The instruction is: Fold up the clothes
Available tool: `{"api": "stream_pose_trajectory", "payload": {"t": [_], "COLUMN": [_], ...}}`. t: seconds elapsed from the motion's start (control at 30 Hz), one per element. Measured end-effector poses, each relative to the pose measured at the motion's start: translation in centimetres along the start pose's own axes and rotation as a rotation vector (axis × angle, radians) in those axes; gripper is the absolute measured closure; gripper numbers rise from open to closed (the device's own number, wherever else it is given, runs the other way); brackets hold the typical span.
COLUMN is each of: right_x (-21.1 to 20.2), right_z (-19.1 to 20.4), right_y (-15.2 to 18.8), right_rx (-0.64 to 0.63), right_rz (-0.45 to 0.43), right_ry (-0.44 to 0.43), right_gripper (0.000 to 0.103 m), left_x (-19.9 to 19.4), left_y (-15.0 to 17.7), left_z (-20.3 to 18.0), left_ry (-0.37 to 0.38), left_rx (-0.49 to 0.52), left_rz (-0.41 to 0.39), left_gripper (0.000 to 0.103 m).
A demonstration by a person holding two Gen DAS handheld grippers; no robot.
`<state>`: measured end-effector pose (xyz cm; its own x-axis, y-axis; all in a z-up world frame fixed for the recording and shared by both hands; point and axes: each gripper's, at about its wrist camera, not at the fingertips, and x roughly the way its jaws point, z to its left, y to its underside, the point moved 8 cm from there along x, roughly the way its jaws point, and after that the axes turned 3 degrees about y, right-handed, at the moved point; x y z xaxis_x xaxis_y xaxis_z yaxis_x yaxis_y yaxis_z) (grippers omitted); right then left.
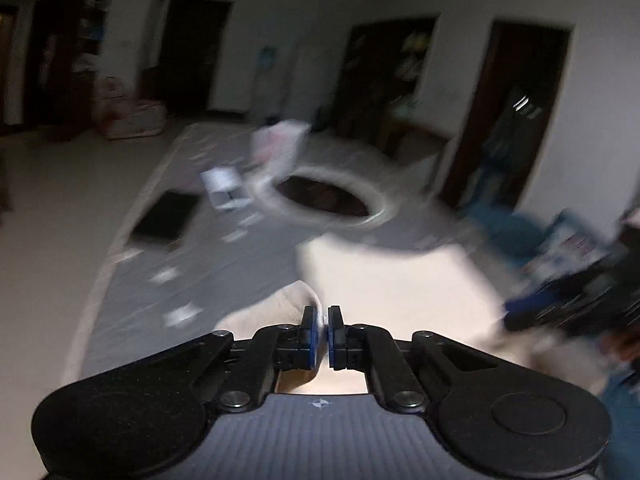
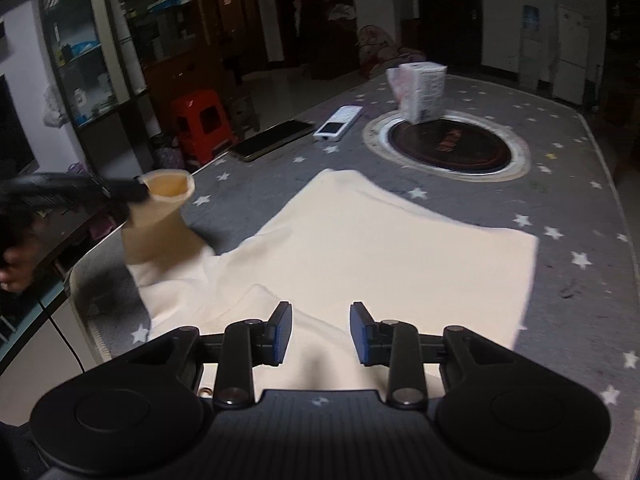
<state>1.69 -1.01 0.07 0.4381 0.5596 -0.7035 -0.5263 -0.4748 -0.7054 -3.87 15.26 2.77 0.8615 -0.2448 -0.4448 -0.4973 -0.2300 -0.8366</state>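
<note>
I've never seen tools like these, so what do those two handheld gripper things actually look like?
Both are alike: the left gripper and right gripper have matte black linkage arms with silver bolts, round black housings either side, blue pads on the fingers, and a ribbed grey body carrying a small crosshair mark. No cables show.

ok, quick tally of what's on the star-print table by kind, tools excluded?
Cream garment: 1
White box with plastic bag: 1
White remote-like device: 1
Dark flat slab (tablet or keyboard, cannot tell): 1
Round inset hotplate: 1
Total: 5

The left tool holds the garment's sleeve up; the right tool is open over the cloth.
</note>
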Motion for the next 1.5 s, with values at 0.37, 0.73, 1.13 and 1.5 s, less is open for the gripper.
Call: {"api": "stream_pose_trajectory", "payload": {"t": [0.37,0.73,1.13,1.5], "right_x": [-3.7,-2.2,0.0,1.0], "right_z": [-5.9,-5.7,-2.5,-3.8], "right_y": [1.8,5.5,6.4,5.7], "right_rx": [0.108,0.128,-0.042,-0.120], "right_rz": [-0.010,0.073,0.100,0.092], "right_ry": [0.115,0.068,0.106,0.254], "right_gripper": [0.072,0.072,0.097,0.096], "left_x": [5.8,5.9,3.5,3.5], "left_y": [1.1,6.1,8.7,9.1], "left_z": [-13.5,-8.6,-2.3,-1.9], "left_ry": [0.442,0.209,-0.029,-0.040], "left_rx": [0.025,0.189,0.209,0.239], "left_rz": [0.070,0.198,0.241,0.285], "left_gripper": [0.090,0.062,0.058,0.068]}}
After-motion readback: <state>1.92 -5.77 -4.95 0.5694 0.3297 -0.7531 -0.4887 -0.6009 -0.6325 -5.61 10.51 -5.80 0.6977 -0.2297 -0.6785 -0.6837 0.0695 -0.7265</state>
